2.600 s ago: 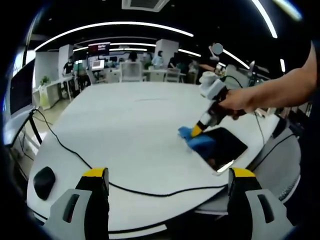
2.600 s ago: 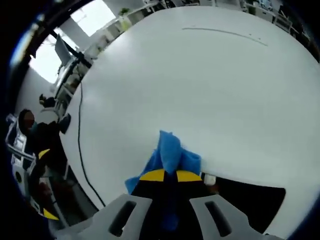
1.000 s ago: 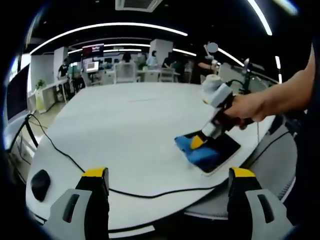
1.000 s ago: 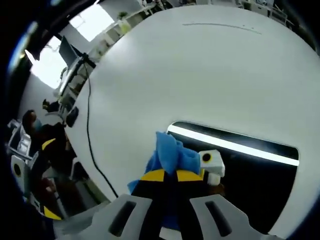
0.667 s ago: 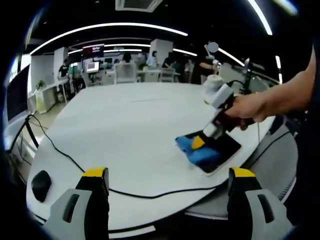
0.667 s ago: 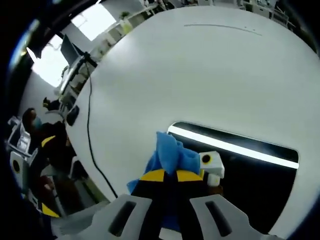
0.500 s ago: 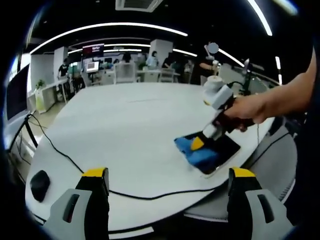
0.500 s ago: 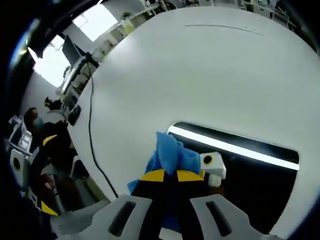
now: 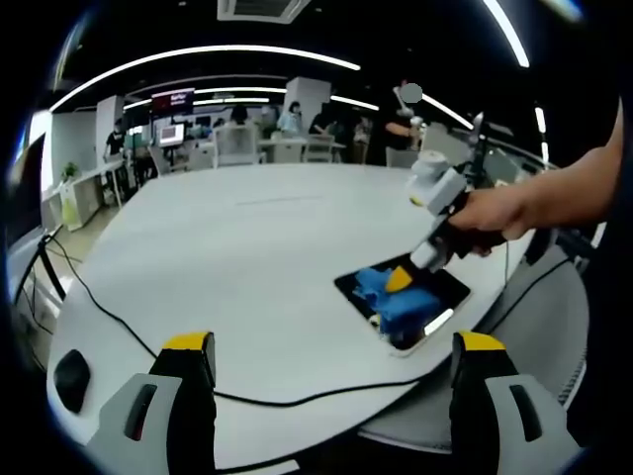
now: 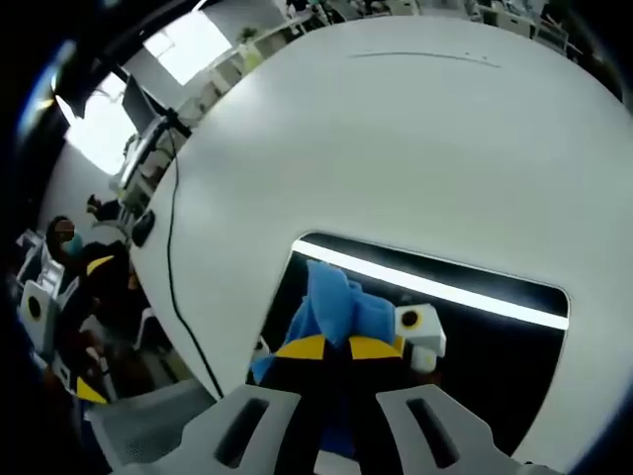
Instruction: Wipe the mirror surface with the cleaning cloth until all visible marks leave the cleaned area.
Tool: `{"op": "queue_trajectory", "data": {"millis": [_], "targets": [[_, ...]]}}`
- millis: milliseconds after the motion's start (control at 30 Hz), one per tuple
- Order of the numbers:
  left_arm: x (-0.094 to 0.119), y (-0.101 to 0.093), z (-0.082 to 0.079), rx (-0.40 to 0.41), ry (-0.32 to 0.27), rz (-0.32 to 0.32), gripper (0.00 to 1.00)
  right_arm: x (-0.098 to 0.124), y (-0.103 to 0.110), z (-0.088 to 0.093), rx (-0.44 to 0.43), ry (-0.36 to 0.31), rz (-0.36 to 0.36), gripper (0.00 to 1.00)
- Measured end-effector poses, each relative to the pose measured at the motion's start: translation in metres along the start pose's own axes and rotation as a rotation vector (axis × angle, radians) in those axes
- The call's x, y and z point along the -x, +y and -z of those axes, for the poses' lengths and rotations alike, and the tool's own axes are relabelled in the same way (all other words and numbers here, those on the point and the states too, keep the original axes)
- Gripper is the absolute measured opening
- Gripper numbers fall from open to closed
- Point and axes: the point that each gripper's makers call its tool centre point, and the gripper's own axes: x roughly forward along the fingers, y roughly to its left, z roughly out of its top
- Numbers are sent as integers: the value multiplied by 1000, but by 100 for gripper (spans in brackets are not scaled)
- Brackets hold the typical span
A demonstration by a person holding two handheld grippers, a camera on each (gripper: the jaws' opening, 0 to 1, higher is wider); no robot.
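Mirror-wiping at a white table (image 9: 227,257). The mirror (image 10: 495,346), a flat dark rectangular pane, lies face up near the table edge closest to the person. Its long axis runs roughly parallel to that edge; in the right gripper view one long side, lit by a reflected light strip, faces the table's middle. The pane is judged rigid, smooth, slippery and breakable: it is best pressed flat and not lifted, with any hold taken at its rim.

The cloth (image 10: 341,307), blue and bunched, rests on the mirror at the end toward the black cable (image 9: 109,317). It looks soft and light, easily crumpled, so a pinch on a gathered fold serves best.

The right gripper (image 10: 329,348) has its yellow-tipped jaws closed together on a fold of the cloth, pressing it down onto the mirror. The left gripper (image 9: 326,346) hangs above the table edge, away from the mirror, jaws wide apart and holding nothing.
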Motion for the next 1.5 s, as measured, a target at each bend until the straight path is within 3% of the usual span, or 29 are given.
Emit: {"op": "queue_trajectory", "data": {"millis": [733, 1000, 1500], "targets": [[-2, -1, 1, -10, 16, 13, 100, 29, -63, 14, -34, -27, 17, 1], [-4, -4, -2, -11, 15, 19, 100, 43, -96, 22, -36, -34, 43, 1], [-8, -9, -3, -4, 9, 24, 100, 56, -128, 28, -80, -17, 68, 1]]}}
